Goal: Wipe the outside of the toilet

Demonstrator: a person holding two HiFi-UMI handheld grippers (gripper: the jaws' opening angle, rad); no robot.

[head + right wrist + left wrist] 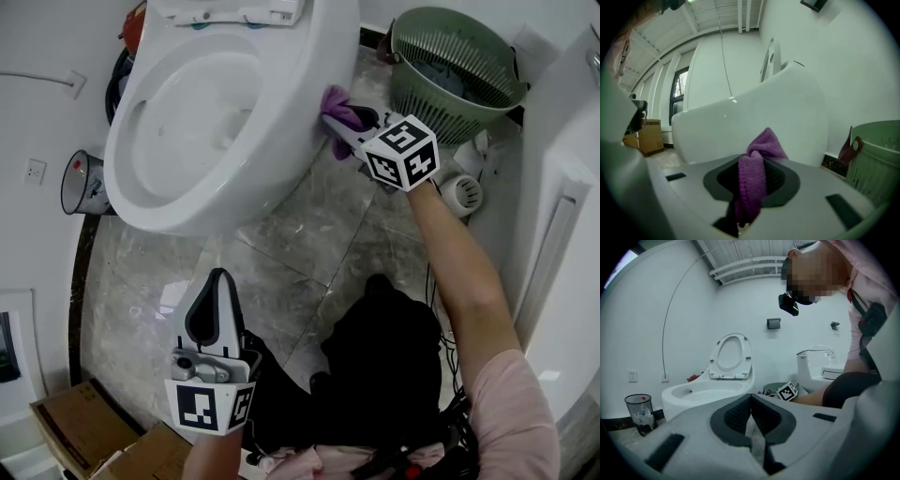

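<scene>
The white toilet (225, 112) fills the upper left of the head view, seat lid raised. My right gripper (339, 125) is shut on a purple cloth (337, 105), which presses against the outer right side of the bowl. In the right gripper view the purple cloth (754, 176) bulges out between the jaws, with the toilet's outer wall (754, 122) just beyond it. My left gripper (217, 286) is held low over the floor, shut, nothing in it. From the left gripper view the toilet (708, 390) stands ahead with its seat (731, 357) up.
A green slatted basket (455, 70) stands right of the toilet, close to my right gripper. A small bin (86, 183) sits left of the bowl. Cardboard boxes (89, 431) lie at the lower left. A second white toilet (820, 369) stands farther right. The floor is marble tile (309, 234).
</scene>
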